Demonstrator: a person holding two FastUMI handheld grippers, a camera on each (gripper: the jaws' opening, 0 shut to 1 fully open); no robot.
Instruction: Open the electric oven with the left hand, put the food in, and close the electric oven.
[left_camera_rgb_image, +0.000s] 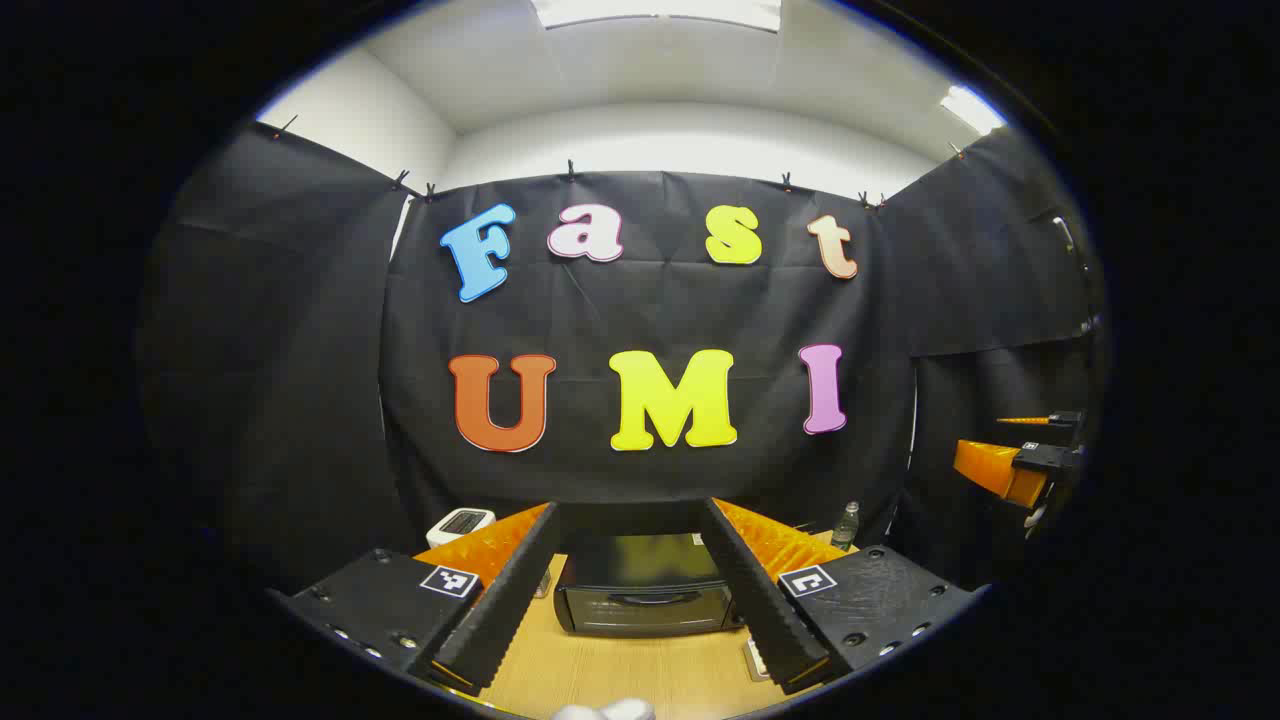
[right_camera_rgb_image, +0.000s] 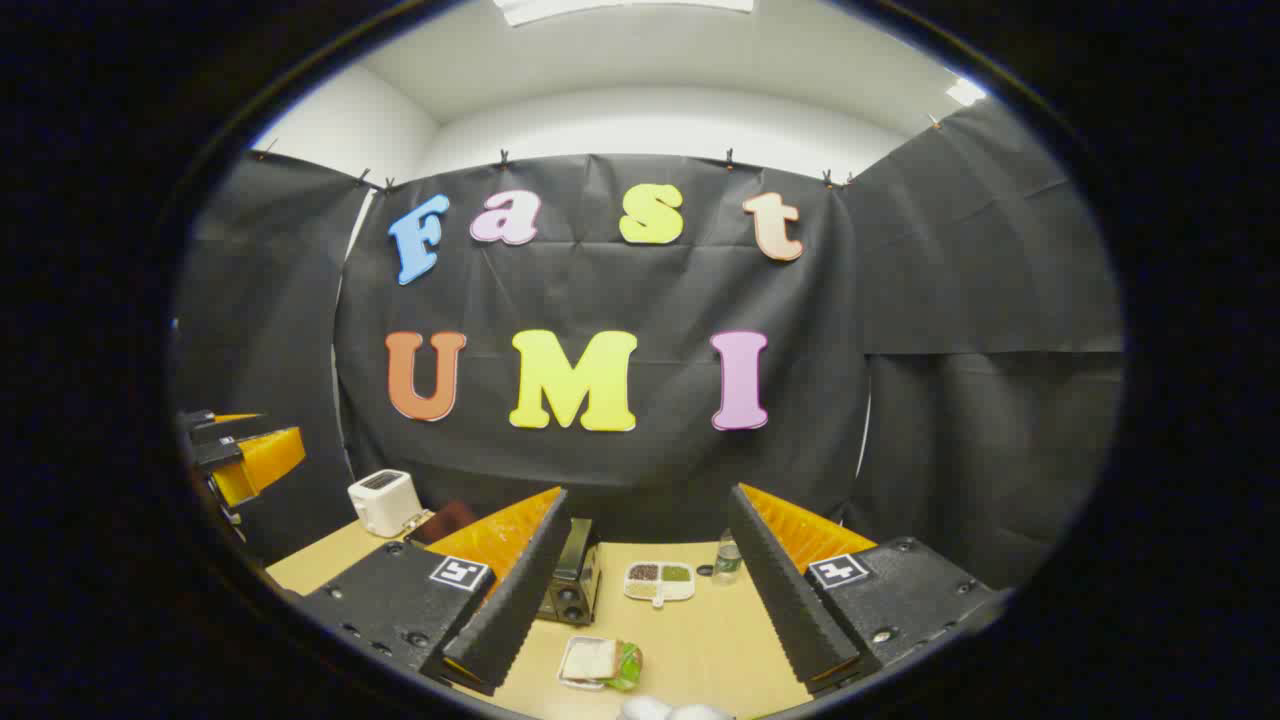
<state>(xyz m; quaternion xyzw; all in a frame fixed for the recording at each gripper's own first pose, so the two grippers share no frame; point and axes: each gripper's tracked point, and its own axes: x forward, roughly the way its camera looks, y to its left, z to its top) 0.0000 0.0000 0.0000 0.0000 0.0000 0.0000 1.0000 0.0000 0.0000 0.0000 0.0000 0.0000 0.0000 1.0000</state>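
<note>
Our left gripper (left_camera_rgb_image: 634, 655) and right gripper (right_camera_rgb_image: 650, 655) both gape wide, holding nothing, above the shut electric oven (left_camera_rgb_image: 642, 597) and the food (right_camera_rgb_image: 598, 661).

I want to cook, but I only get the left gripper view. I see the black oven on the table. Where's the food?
Observer: In the right gripper view, a small white tray holding a bread slice and something green lies on the wooden table, nearer the camera than the black electric oven.
Operator: Is the right gripper holding anything yet?
Observer: No. The right gripper is above the table with its jaws wide open and nothing between them.
</note>
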